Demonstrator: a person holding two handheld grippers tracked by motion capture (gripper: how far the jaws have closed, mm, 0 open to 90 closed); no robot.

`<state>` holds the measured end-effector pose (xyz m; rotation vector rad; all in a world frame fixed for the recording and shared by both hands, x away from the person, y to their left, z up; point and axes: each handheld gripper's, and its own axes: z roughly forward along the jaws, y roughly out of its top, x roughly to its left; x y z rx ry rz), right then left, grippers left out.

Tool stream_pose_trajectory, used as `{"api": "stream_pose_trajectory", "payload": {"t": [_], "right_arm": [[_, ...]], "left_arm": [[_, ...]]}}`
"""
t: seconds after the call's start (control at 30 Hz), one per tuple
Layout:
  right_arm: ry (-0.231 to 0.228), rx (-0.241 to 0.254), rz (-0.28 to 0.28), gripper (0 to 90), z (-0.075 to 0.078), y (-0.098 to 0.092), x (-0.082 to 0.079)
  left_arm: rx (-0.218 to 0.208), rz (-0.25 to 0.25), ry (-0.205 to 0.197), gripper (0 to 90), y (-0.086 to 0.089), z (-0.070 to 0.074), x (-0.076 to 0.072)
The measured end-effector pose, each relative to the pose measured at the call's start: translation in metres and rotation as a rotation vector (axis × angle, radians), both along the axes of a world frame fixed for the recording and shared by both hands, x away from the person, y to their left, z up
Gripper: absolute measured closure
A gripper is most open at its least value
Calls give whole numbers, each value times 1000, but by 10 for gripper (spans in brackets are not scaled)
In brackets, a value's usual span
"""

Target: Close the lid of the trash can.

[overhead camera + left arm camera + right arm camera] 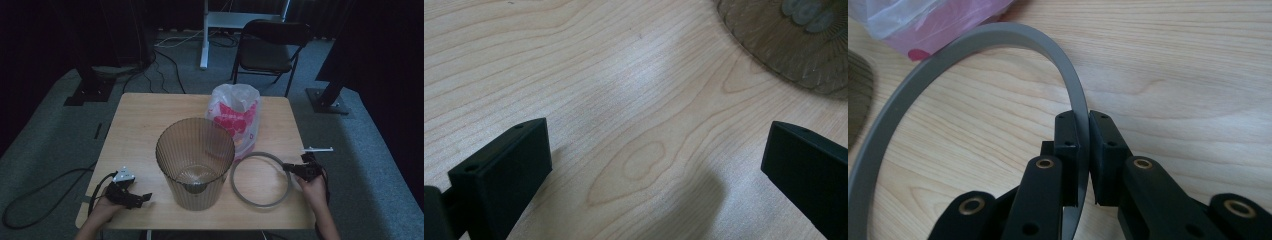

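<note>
High view. Worktop (140,125): pale wood, square. Ribbed translucent bin (195,162): upright at centre, mouth open, unlined. Grey ring (260,179): flat on the worktop just beside the bin at its 3 o'clock. Plastic bag (235,117), white with pink print: standing at the bin's 1 o'clock, touching the far arc of the ring. Left gripper (142,197): resting on the worktop at the bin's 8 o'clock, apart from it. Right gripper (289,167): at the ring's 3 o'clock edge, held in the person's right hand (315,187).

Left gripper view. Jaws spread wide, nothing between them but bare wood. The bin's ribbed base lies at 1 o'clock, clear of both jaws.

Right gripper view. Jaws closed on the ring's band, one jaw inside the hoop and one outside, the band running edge-on through the gap. The ring curves away toward 10 o'clock, where the pink of the bag meets it.

Step in hand, as judged: lifting the ring, likely the bin's retaining hoop. Handling notes: the grip is on one point of a wide hoop, so the free side will tend to droop; lift slowly and keep the hoop level. Draw it clear of the bag before raising. The idle left gripper is well placed to steady the bin.
</note>
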<state>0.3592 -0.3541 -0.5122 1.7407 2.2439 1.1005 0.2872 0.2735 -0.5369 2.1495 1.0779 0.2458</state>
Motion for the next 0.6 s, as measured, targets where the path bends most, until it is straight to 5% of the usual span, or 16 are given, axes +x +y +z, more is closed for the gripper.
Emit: {"api": "stream_pose_trajectory", "payload": {"t": [0.6], "right_arm": [[-64,111,-22,840,30,-24,-15]], "left_arm": [[12,0,0,0,-1,-1,0]]}}
